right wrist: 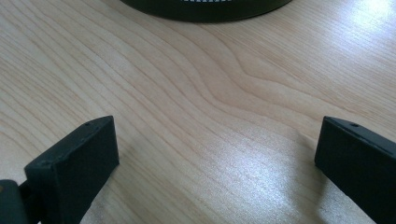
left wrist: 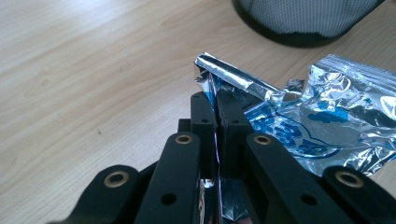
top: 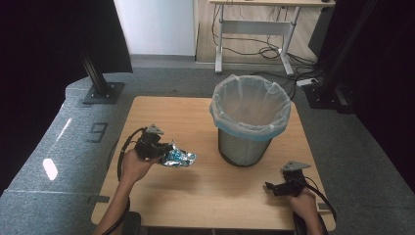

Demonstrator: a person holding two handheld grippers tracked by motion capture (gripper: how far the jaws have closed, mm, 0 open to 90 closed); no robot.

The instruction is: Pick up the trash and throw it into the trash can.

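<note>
- Wooden table [top: 205, 191] stands on grey carpet, with a desk and trailing cables in the background behind it.
- On the far right part of the table stands a mesh waste bin [top: 249, 120] lined with a pale bag, its blue hem folded over the rim.
- Left gripper [top: 164, 152] is held over the left part of the table, its jaws pressed together on the edge of a crumpled silver-and-blue foil wrapper [top: 178, 157].
- From the left gripper view, the wrapper [left wrist: 308, 126] spreads out to the right of the jaws, with the bin's dark base beyond it.
- Right gripper [top: 270, 187] sits low near the table's front right, well apart from the wrapper, its jaws spread wide with bare wood between them.
</note>
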